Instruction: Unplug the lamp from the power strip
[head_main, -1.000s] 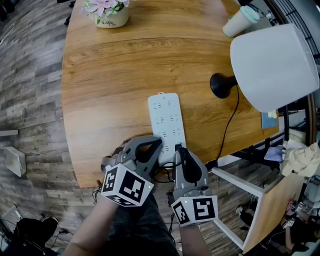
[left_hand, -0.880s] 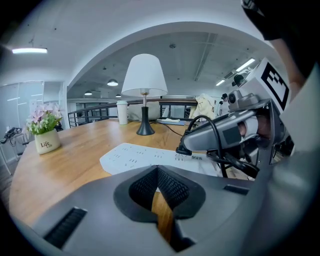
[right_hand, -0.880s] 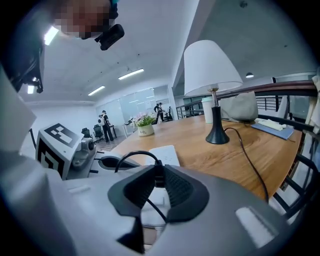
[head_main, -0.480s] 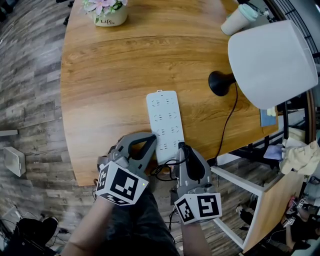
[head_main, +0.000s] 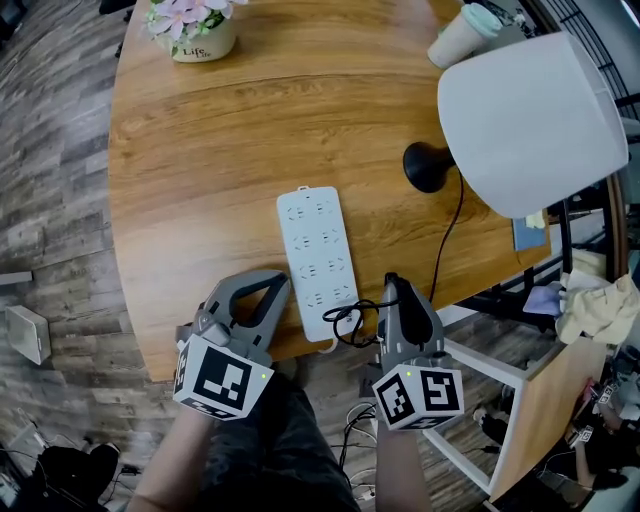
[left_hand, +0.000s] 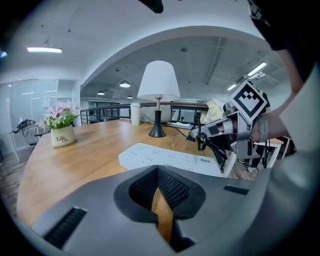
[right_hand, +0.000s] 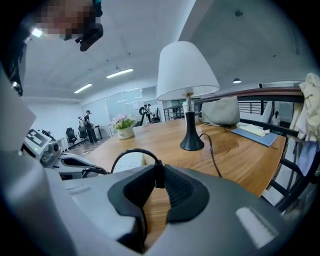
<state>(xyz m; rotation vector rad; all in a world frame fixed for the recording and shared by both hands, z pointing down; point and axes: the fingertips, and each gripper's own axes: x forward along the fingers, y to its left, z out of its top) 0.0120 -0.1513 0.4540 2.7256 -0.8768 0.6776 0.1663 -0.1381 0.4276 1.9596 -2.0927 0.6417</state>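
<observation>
With the plug (right_hand: 157, 176) pinched at the jaw tips of the right gripper (head_main: 392, 290), clear of the power strip (head_main: 315, 250) just to their left, hold firmly and guide the looped cord (head_main: 345, 322) aside, while the left gripper (head_main: 268, 290), closed on nothing, braces beside the strip.

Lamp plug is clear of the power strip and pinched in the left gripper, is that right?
Not the left. The right gripper view shows the lamp plug pinched in the right gripper; the left gripper holds nothing. The rest stands: the plug is clear of the power strip.
</observation>
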